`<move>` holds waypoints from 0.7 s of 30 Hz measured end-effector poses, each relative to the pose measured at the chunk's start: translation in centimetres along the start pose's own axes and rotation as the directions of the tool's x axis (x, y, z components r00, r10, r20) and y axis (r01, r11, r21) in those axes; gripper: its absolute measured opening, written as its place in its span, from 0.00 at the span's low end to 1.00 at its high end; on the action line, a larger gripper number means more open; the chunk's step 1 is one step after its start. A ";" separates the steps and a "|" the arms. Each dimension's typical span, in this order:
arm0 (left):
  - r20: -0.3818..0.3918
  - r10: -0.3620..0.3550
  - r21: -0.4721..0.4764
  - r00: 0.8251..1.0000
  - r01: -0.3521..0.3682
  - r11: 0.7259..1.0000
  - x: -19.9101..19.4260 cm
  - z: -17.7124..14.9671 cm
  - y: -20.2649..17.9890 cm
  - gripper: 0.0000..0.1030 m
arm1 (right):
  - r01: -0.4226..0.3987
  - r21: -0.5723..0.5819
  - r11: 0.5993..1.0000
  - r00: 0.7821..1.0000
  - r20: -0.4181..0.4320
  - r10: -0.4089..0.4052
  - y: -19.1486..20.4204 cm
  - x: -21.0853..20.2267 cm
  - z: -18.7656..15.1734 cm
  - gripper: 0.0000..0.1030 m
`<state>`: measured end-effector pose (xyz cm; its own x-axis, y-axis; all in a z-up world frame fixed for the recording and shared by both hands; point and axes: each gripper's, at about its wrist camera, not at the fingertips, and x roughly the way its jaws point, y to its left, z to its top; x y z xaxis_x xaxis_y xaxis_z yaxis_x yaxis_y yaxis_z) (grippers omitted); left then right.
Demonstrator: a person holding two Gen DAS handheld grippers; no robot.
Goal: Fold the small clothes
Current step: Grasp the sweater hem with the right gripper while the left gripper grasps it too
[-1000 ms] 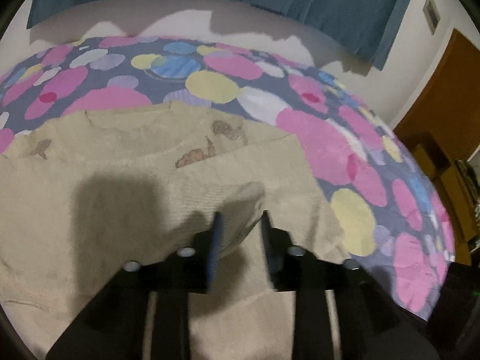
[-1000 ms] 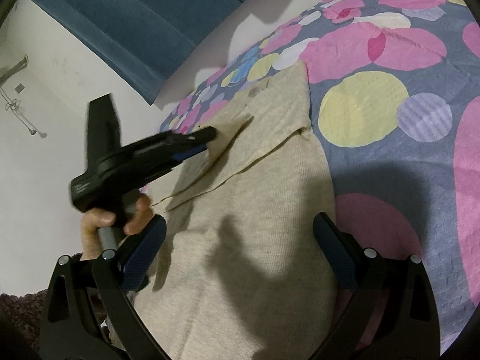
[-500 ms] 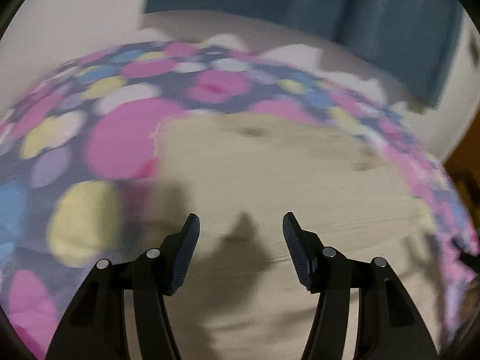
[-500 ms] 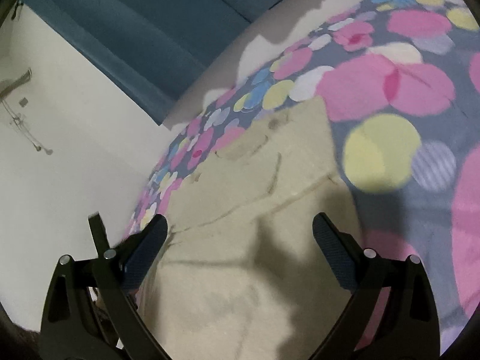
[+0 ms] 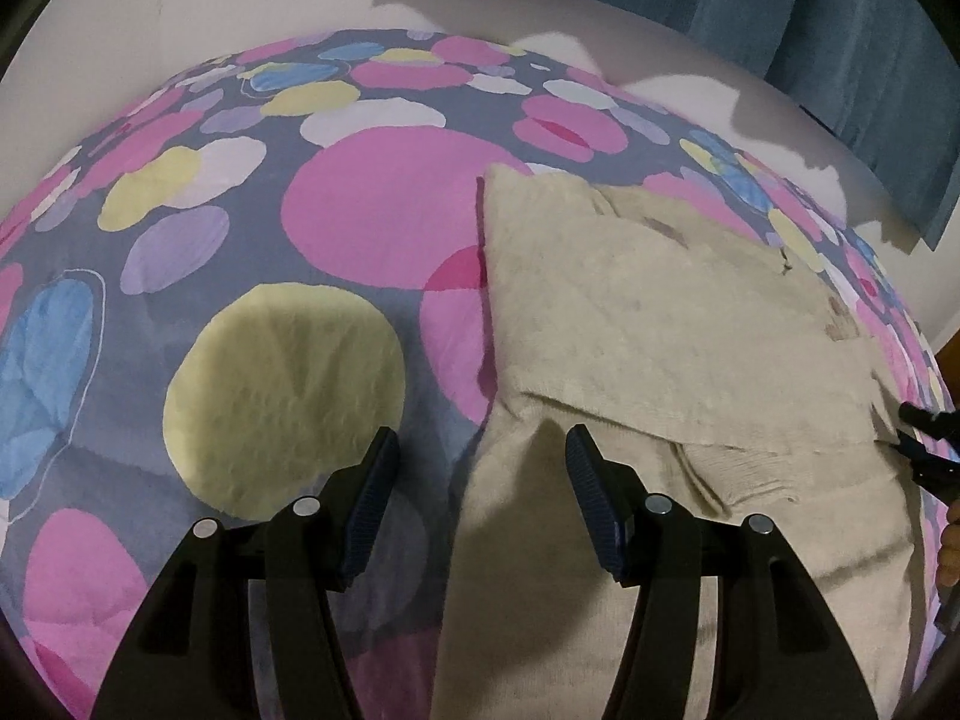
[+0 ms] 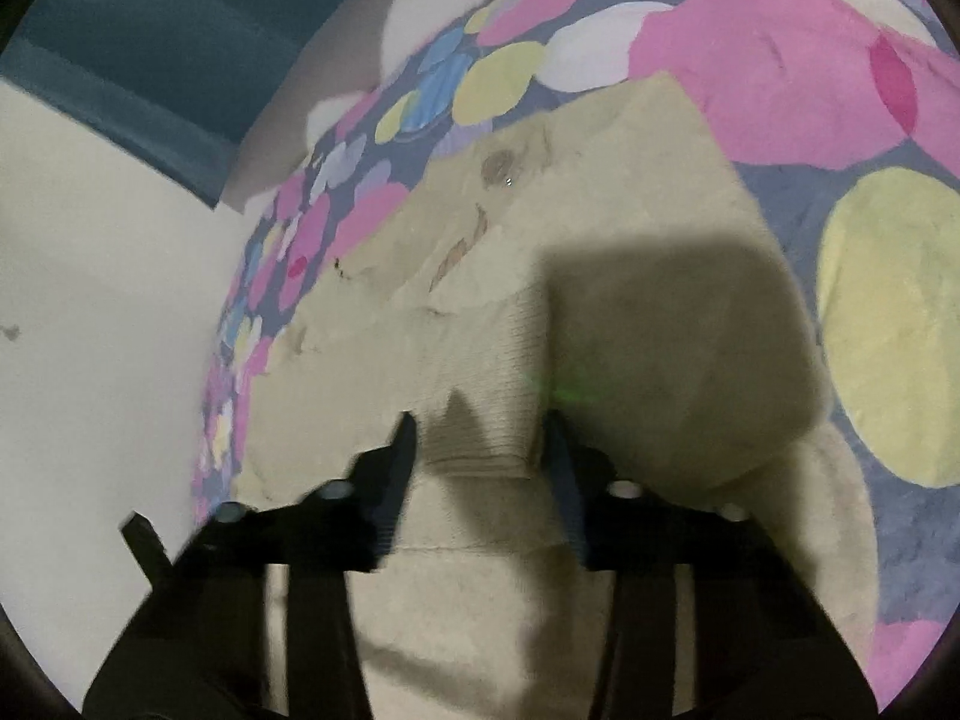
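A small beige knit garment (image 5: 660, 324) lies partly folded on the bedspread; it also shows in the right wrist view (image 6: 600, 312), with a folded flap across it. My left gripper (image 5: 480, 468) is open and empty, low over the garment's left edge. My right gripper (image 6: 480, 450) is open, narrower than before, with its fingers straddling a ribbed part of the garment. The right gripper's tip shows at the right edge of the left wrist view (image 5: 927, 444).
The bedspread (image 5: 270, 300) is grey-blue with pink, yellow and blue circles. A white wall (image 6: 90, 300) and teal curtain (image 5: 780, 0) stand behind the bed. A brown door edge shows far right.
My left gripper let go of the fabric, opened, and swung to the garment's left edge. My right gripper moved down onto the garment and its jaws narrowed.
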<state>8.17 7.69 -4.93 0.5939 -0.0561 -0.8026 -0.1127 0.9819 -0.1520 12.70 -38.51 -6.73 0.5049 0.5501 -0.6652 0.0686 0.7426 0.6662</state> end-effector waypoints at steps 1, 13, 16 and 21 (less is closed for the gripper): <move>-0.001 0.002 -0.002 1.000 -0.002 1.000 0.1 0.1 0.2 0.56 | 0.014 -0.015 1.000 1.000 -0.004 -0.014 0.2 0.1 -0.1 0.14; 0.008 0.011 -0.029 1.000 -0.010 1.000 0.5 0.6 1.0 0.56 | 0.028 0.015 0.999 0.999 0.025 -0.028 -1.7 -0.2 -1.0 0.04; 0.011 0.023 -0.044 1.000 -0.023 0.999 0.6 0.7 1.5 0.56 | 0.030 0.011 0.999 0.999 0.029 -0.030 -1.7 -0.2 -1.1 0.04; 0.013 0.003 -0.059 1.000 -0.002 0.998 0.5 0.8 2.1 0.56 | -0.003 0.036 0.999 1.000 0.028 0.002 -2.3 -0.4 -1.1 0.04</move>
<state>8.86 9.84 -5.19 0.6035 -0.0508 -0.7957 -0.1607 0.9697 -0.1838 11.38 -40.05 -8.35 0.5288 0.5406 -0.6543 0.0978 0.7269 0.6797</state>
